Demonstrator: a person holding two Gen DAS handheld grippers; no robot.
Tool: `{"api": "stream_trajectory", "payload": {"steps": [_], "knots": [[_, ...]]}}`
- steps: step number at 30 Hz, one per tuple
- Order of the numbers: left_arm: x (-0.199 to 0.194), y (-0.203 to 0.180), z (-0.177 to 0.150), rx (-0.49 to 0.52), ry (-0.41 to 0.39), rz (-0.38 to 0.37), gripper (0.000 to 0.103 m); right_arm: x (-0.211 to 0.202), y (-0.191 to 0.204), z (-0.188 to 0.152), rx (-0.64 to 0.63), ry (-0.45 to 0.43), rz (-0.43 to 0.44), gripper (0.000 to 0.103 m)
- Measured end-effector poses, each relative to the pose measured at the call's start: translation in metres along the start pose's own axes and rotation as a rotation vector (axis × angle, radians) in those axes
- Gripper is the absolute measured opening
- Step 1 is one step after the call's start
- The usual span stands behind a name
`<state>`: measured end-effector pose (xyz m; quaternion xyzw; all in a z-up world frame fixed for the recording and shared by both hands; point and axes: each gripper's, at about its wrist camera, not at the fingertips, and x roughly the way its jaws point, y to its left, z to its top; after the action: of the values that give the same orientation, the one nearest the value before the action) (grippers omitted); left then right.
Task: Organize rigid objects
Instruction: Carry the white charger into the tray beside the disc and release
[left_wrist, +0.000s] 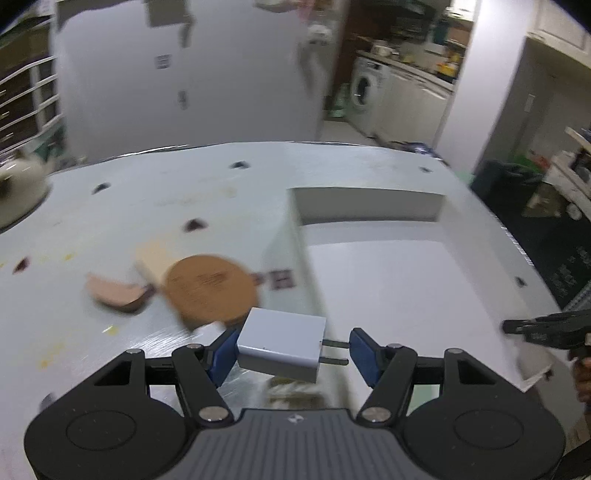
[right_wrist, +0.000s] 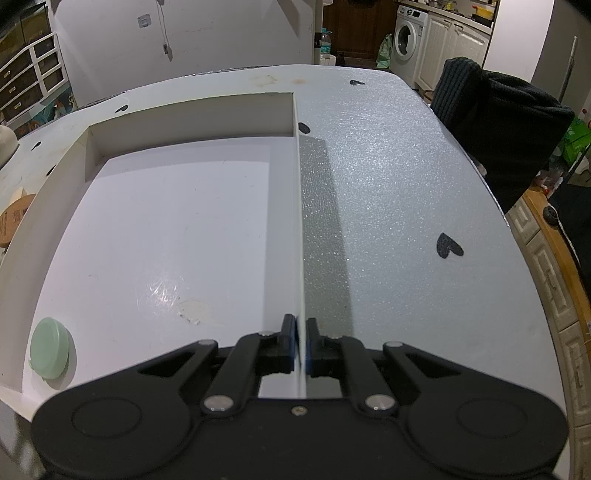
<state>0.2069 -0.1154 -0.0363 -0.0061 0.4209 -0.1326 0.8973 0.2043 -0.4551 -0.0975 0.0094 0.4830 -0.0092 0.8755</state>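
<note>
In the left wrist view my left gripper (left_wrist: 291, 349) is shut on a white plug adapter (left_wrist: 282, 345), its two prongs pointing at the right finger, held above the table by the left wall of the white tray (left_wrist: 369, 201). A round cork coaster (left_wrist: 210, 290), a pale wooden block (left_wrist: 157, 254) and a brown curved piece (left_wrist: 118, 295) lie on the table to the left. In the right wrist view my right gripper (right_wrist: 301, 345) is shut on the tray's right wall (right_wrist: 300, 229). A pale green round lid (right_wrist: 50, 352) lies in the tray's near left corner.
The table (right_wrist: 388, 184) has a glittery white cover with black heart marks. A dark cloth-covered chair back (right_wrist: 506, 125) stands at its right edge. A cream rounded object (left_wrist: 18, 188) sits at the far left. My right gripper shows at the right edge of the left wrist view (left_wrist: 546, 328).
</note>
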Motion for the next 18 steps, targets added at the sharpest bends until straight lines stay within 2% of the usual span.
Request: {"api": "stream_trajectory", "payload": {"steps": [8,18], "knots": [[0.03,-0.061,0.011,0.124,0.044,-0.149,0.066,0.0,0.0,0.0,-0.001,0.0,-0.001,0.006],[0.058,-0.113,-0.004,0.278,0.154,-0.255,0.066,0.0,0.0,0.0,-0.002,0.001,-0.001,0.006]]}}
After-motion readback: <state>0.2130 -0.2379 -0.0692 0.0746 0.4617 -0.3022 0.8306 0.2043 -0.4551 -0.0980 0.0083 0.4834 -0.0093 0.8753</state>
